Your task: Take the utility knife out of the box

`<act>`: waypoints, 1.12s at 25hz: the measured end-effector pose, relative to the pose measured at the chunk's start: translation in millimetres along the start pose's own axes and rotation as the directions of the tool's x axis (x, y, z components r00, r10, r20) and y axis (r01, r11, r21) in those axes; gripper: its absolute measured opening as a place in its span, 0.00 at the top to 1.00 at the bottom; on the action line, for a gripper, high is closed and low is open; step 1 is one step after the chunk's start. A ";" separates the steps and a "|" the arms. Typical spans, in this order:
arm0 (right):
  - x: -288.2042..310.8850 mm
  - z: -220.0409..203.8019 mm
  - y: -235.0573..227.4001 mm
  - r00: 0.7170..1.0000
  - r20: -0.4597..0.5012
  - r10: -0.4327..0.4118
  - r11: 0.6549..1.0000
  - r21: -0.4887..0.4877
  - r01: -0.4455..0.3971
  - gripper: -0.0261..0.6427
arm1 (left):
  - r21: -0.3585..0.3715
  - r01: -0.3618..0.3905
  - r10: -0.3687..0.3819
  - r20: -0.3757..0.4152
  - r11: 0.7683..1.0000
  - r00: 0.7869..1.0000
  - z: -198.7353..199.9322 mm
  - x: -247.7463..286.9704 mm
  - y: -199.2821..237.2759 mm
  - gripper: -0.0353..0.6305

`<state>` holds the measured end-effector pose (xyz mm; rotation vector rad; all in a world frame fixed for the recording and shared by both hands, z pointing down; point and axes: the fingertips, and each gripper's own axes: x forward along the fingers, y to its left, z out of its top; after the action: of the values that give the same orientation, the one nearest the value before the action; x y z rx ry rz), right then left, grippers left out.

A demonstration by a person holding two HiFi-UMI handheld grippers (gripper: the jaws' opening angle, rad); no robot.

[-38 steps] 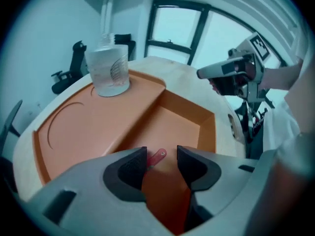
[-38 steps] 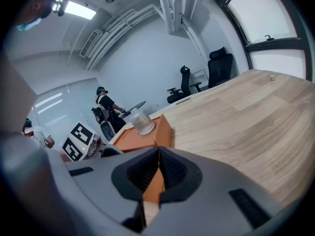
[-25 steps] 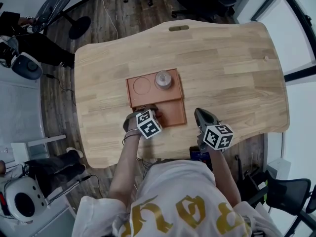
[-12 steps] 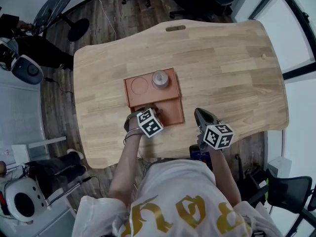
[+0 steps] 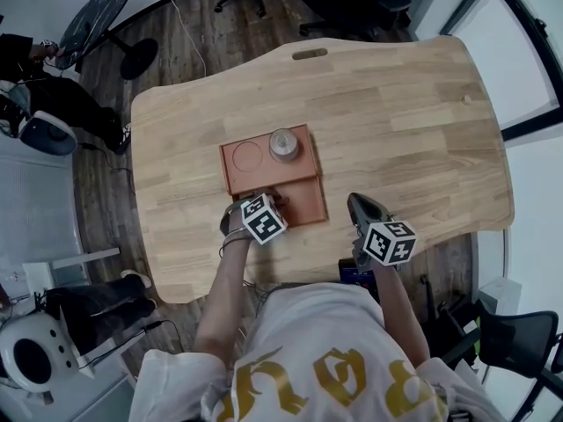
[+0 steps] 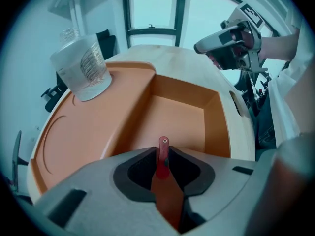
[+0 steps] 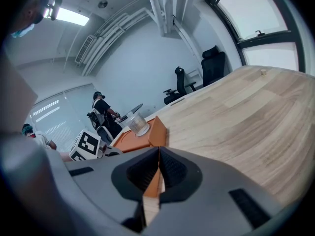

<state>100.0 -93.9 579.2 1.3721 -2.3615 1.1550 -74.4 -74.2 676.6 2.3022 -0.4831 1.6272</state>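
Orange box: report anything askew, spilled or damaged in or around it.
Nothing stands out. The orange box lies flat on the table, the clear cup stands upright on it, nothing spilled. The red utility knife sticks up between the left gripper's opening jaws.

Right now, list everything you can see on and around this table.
Table: one, light wood, fills the head view.
Box: one, orange, two compartments, near the table's front edge.
Cup: one, clear, upright on the box's shallow side.
Utility knife: one, red, at the deep compartment.
Office chair: one, black, floor at lower right.
Left gripper: one, grey, jaws opening, knife between them.
Right gripper: one, grey, jaws together, empty, by the table's front edge.
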 end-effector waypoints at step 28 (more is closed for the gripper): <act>-4.8 38.3 53.0 0.995 0.086 0.041 0.980 -0.198 -0.024 0.94 | -0.556 0.054 0.279 0.497 0.829 0.821 35.3 -91.9 6.6 0.86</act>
<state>68.6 -102.9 522.3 1.3485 -2.4911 0.8562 -75.6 -84.7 578.5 2.2620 -1.0860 0.6486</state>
